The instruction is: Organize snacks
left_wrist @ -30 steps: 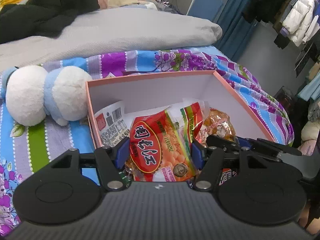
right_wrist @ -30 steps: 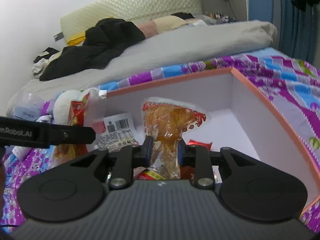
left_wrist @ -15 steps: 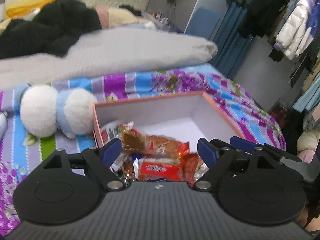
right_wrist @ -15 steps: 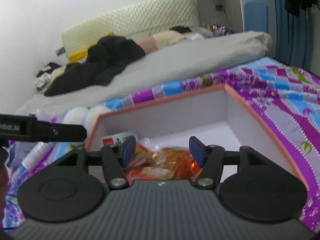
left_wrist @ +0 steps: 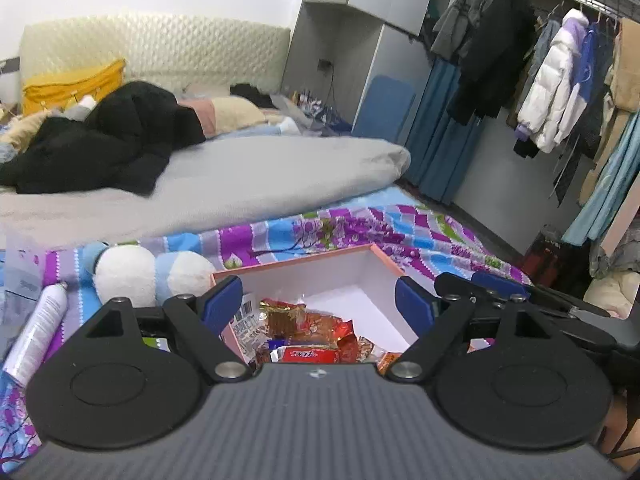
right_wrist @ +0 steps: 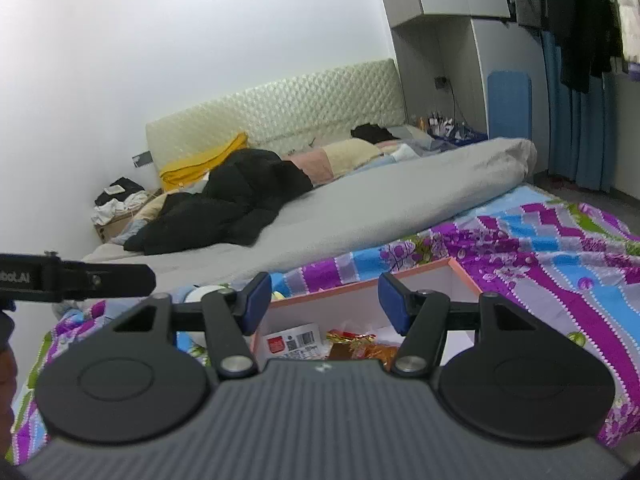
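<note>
A pink box [left_wrist: 308,263] with a white inside lies on the flowered bedsheet and holds several snack packets [left_wrist: 316,330], red and orange ones among them. My left gripper [left_wrist: 318,302] hovers above the box's near end, open, with nothing between its blue pads. In the right wrist view the same box [right_wrist: 360,283] shows a white barcode packet [right_wrist: 294,340] and orange snacks [right_wrist: 360,346]. My right gripper [right_wrist: 324,302] is also open and empty, raised above the box. Each gripper appears at the edge of the other's view.
A white and blue plush toy [left_wrist: 152,276] lies left of the box, with a spray can [left_wrist: 36,336] further left. A grey duvet [left_wrist: 240,184] and a black jacket [left_wrist: 112,144] lie behind. Hanging clothes [left_wrist: 560,80] fill the right side.
Both grippers opened and let go of their snack packets, which now lie in the box. Both have risen and drawn back, so the box looks smaller and lower.
</note>
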`<state>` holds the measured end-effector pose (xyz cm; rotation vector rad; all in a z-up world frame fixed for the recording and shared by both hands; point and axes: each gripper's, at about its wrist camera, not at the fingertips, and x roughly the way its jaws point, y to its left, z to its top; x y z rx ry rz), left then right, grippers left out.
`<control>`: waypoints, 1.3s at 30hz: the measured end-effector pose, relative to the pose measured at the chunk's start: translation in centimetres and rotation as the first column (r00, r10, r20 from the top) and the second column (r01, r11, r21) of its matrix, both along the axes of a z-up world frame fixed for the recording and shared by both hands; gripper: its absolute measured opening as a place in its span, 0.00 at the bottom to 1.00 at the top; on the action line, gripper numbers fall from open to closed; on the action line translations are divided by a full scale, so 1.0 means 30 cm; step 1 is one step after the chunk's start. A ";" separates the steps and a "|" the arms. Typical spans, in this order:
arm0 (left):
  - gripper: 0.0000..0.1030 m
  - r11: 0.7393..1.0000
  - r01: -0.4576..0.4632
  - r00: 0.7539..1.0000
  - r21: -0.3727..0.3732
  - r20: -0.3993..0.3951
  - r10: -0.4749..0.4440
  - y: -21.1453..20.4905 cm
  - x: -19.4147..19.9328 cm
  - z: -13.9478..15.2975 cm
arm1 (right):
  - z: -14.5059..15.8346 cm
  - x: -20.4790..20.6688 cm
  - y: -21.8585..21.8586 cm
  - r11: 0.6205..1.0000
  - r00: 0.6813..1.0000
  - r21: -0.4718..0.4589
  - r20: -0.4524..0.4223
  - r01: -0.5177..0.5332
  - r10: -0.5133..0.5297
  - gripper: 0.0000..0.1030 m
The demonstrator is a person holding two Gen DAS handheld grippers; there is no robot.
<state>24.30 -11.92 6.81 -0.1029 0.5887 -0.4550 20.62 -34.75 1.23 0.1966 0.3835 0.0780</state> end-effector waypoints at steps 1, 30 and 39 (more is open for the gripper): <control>0.84 1.000 0.001 1.000 -0.005 0.008 -0.001 0.006 -0.028 0.013 | 0.011 -0.020 0.006 1.000 1.000 -0.002 0.005 0.001 -0.001 0.60; 0.84 0.995 -0.098 0.994 0.015 0.043 0.098 0.115 -0.592 -0.113 | -0.031 -0.512 0.150 0.999 1.000 -0.034 -0.019 0.018 -0.019 0.60; 0.84 0.994 -0.112 0.992 0.015 0.059 0.111 0.138 -0.648 -0.124 | -0.062 -0.565 0.149 0.999 1.000 -0.034 -0.002 0.023 -0.023 0.60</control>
